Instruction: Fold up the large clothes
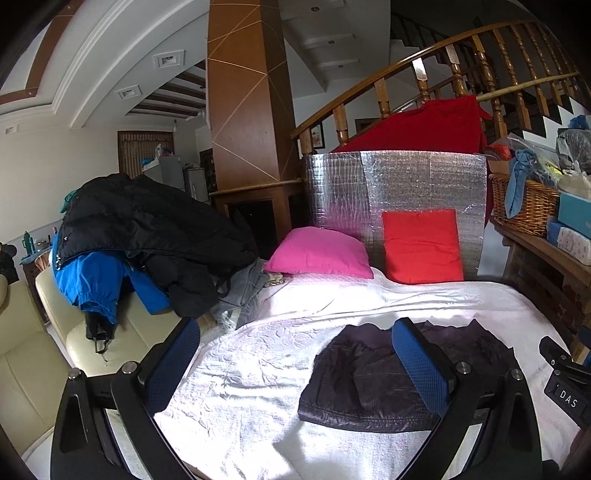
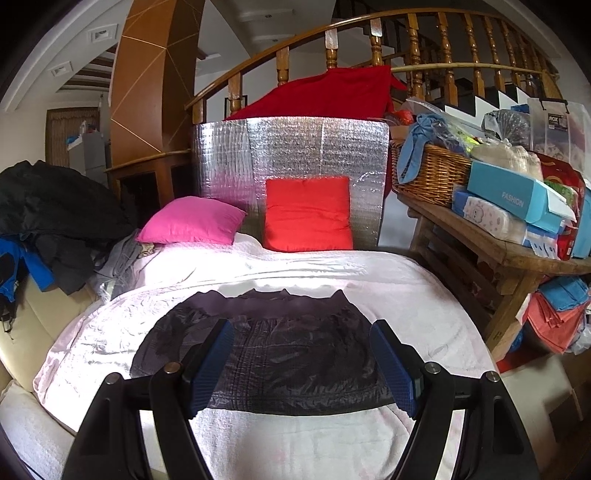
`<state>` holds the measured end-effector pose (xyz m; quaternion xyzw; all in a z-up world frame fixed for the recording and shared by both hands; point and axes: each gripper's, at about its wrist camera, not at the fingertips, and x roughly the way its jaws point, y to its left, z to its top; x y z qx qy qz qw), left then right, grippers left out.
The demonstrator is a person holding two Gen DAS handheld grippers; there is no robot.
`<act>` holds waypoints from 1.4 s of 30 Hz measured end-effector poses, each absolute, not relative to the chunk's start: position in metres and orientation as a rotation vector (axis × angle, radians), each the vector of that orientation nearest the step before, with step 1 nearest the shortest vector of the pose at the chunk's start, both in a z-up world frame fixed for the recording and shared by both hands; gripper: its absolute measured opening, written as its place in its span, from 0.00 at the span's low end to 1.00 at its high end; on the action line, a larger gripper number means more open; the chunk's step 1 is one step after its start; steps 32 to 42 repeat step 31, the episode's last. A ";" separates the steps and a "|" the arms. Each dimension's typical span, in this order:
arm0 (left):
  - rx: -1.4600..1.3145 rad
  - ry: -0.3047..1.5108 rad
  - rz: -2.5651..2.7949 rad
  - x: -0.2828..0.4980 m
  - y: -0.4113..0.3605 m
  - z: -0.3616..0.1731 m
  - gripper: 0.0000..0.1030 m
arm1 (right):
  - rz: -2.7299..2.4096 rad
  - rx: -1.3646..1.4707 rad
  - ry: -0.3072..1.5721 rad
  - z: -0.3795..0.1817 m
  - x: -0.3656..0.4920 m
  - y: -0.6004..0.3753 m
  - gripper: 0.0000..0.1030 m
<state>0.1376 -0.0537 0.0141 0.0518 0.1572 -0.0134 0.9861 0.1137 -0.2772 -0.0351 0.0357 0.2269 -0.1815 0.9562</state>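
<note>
I held both tongs over the near end of the bed [image 2: 424, 280], which was covered with a white textured bedspread [image 1: 258, 369].

Task item: the dark purple-grey quilted garment [image 2: 273, 350] lay folded flat on the bedspread, near edge towards me and waistband on the far side. In the left wrist view the same garment [image 1: 369, 384] sat to the right of centre.

Left tongs [image 1: 295, 354]: released. The blue padded fingers [image 1: 417, 362] stood wide apart with only bedspread and part of the garment seen between them. The right finger overlapped the garment in the view; whether it touched the cloth could not be determined.

Right tongs [image 2: 303, 362]: released. Both blue pads stood apart, one over each side of the garment, with nothing clamped. Contact with the cloth could not be confirmed.

Surroundings:
- A pink square cushion [image 2: 192, 221] lay at the far left of the bed.
- A red square cushion [image 2: 308, 214] leaned upright against a silver foil-faced panel [image 2: 288, 147] at the far end.
- A dark red cloth [image 2: 325, 96] hung behind the panel, below a wooden stair banister [image 2: 373, 22].
- A heap of black and blue jackets [image 1: 140, 236] rested on a cream leather sofa [image 1: 33, 354] to the left.
- A wooden desk [image 2: 491, 247] to the right carried a wicker basket [image 2: 432, 173] and a light blue cardboard box [image 2: 513, 199].
</note>
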 end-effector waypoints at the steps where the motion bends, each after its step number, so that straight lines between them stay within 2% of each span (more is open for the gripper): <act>1: 0.103 0.317 -0.032 0.139 -0.055 0.014 1.00 | -0.371 0.075 0.463 -0.036 0.114 -0.279 0.77; 19: 0.102 0.299 -0.083 0.125 -0.064 0.019 1.00 | -0.419 0.084 0.452 -0.031 0.091 -0.288 0.77; 31: 0.083 0.306 -0.070 0.161 -0.063 0.004 1.00 | -0.391 0.074 0.485 -0.042 0.132 -0.293 0.77; 42: 0.083 0.306 -0.070 0.161 -0.063 0.004 1.00 | -0.391 0.074 0.485 -0.042 0.132 -0.293 0.77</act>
